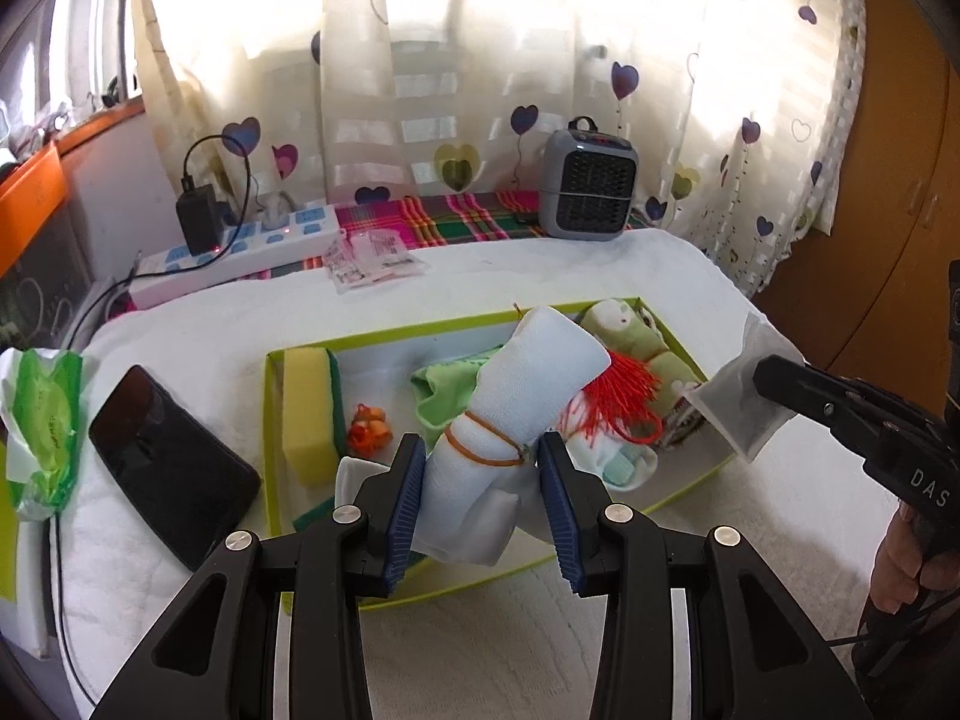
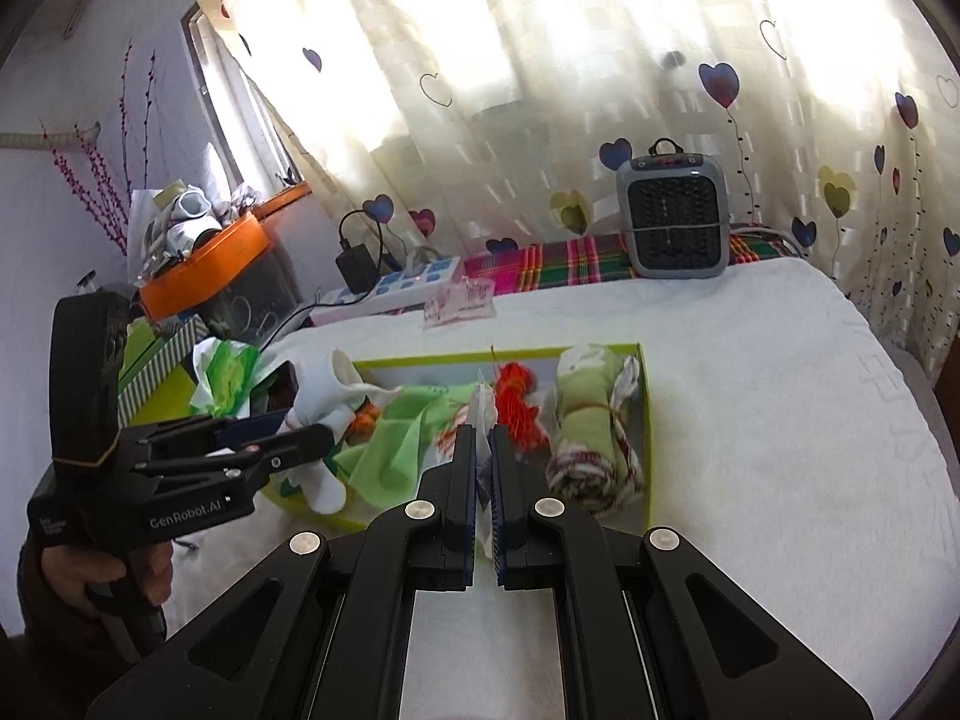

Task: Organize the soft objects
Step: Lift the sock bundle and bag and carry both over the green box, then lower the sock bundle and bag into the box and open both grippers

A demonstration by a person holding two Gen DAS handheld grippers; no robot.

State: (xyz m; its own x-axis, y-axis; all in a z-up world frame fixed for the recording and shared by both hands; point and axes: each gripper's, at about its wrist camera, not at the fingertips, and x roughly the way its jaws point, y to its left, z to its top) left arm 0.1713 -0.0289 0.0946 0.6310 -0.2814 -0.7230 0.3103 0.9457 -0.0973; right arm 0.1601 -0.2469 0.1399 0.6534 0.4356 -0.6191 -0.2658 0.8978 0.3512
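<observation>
1. Your left gripper [image 1: 477, 474] clamps the rolled white cloth [image 1: 522, 384] above the green box [image 1: 270, 396] — not placed yet.
2. Your right gripper [image 2: 483, 450], fully closed, pinches a clear packet [image 1: 735, 405] at the box's right end.
3. Sponge [image 1: 309, 408], green cloth [image 1: 447, 393] and rolled towel [image 2: 585, 432] already lie inside.

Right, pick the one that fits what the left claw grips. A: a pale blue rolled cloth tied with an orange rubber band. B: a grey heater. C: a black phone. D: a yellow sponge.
A: in the left wrist view the left claw has its blue pads on either side of the pale blue rolled cloth, with the orange rubber band around the roll, above the green box.
</observation>
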